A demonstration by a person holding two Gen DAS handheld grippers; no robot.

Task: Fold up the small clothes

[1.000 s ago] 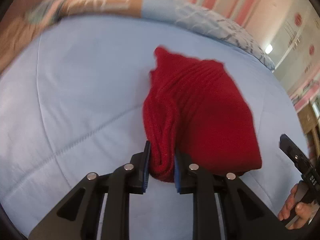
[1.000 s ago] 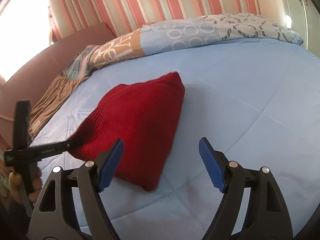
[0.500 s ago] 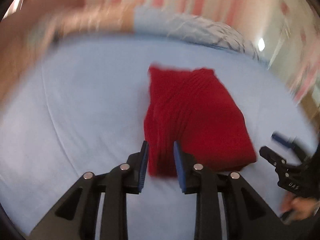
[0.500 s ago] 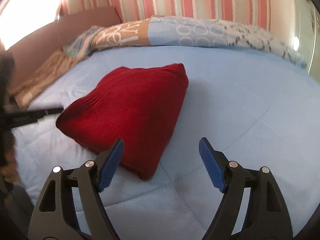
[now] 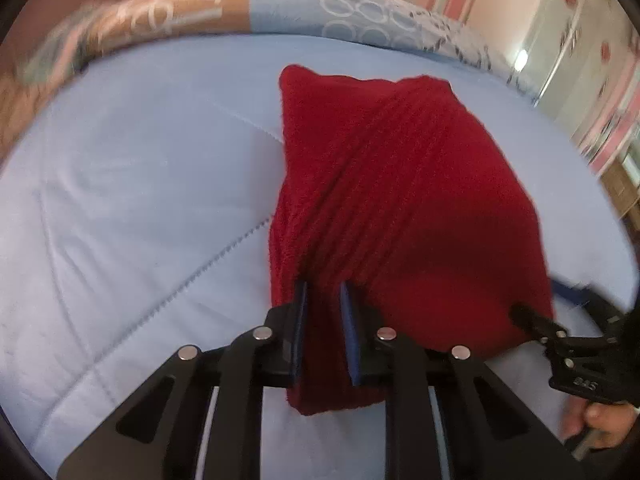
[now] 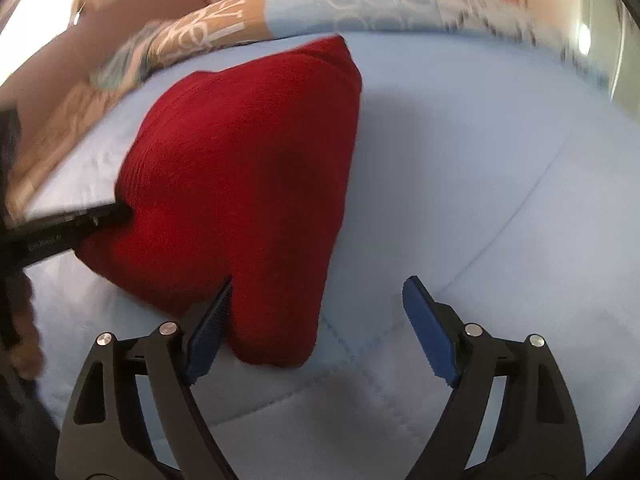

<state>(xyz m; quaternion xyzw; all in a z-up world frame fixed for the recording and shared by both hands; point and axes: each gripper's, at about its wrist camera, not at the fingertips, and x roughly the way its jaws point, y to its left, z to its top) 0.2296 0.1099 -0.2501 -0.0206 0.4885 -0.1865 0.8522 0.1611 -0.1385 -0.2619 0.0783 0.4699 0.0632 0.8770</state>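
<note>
A folded red knit [image 5: 400, 208] is seen mid-frame on the bed [image 5: 140, 200], pinched at its near edge by the left tongs [image 5: 323, 332]. Only the right view shows the right tongs [image 6: 316, 332] spread wide around the knit's corner

Daylit bedroom, fisheye views with smeared edges

Soft, fairly bright light fills both views. In the right wrist view a blown-out white glare [image 6: 28, 4] burns the upper left corner, and a small bright spot [image 5: 522, 56] glints at the far right of the left wrist view. The red knit garment [image 5: 400, 200] reads sharp at its centre there, with a dark shadowed band across its lower folds; it casts a soft grey shadow on the blue bed [image 6: 460, 152] to its right. The patterned pillows [image 6: 360, 4] along the top are streaked with motion blur, worst in the right wrist view. Straight lines bow outward, and black vignette rings the corners.
</note>
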